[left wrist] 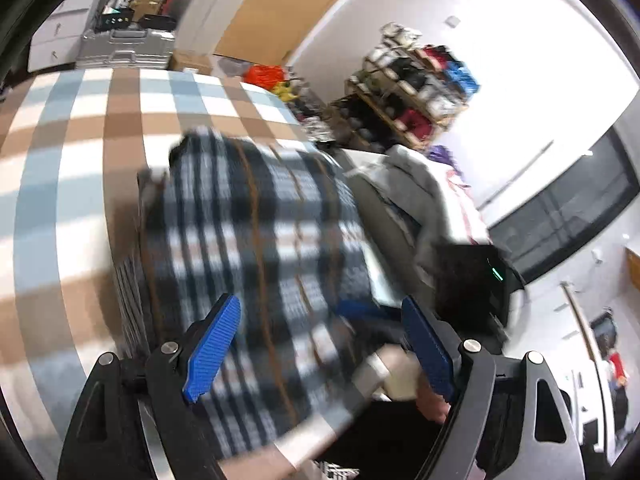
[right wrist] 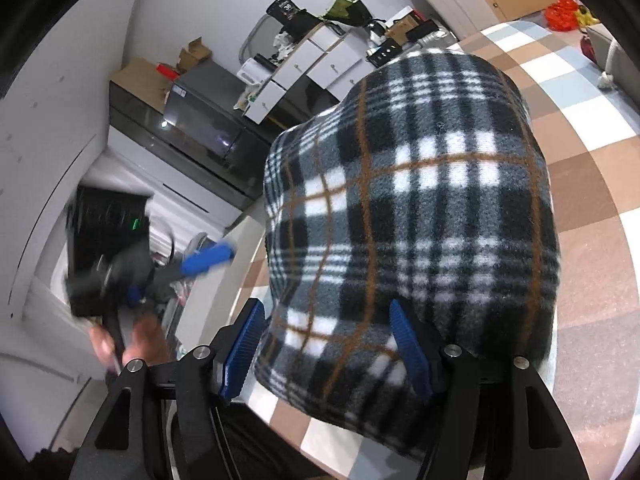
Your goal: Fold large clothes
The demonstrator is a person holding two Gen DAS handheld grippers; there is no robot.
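From the left wrist, the left gripper has its blue fingers spread wide with nothing pinched between them, hanging above the plaid fleece garment, which lies bunched on the checked desk (motion blur smears the cloth's near edge). From the right wrist, the right gripper has its fingers well apart with a fold of fleece between them, the right pad against the cloth, the left pad standing clear, so it looks released. I judge one fold is laid; next, each gripper needs a fresh edge.
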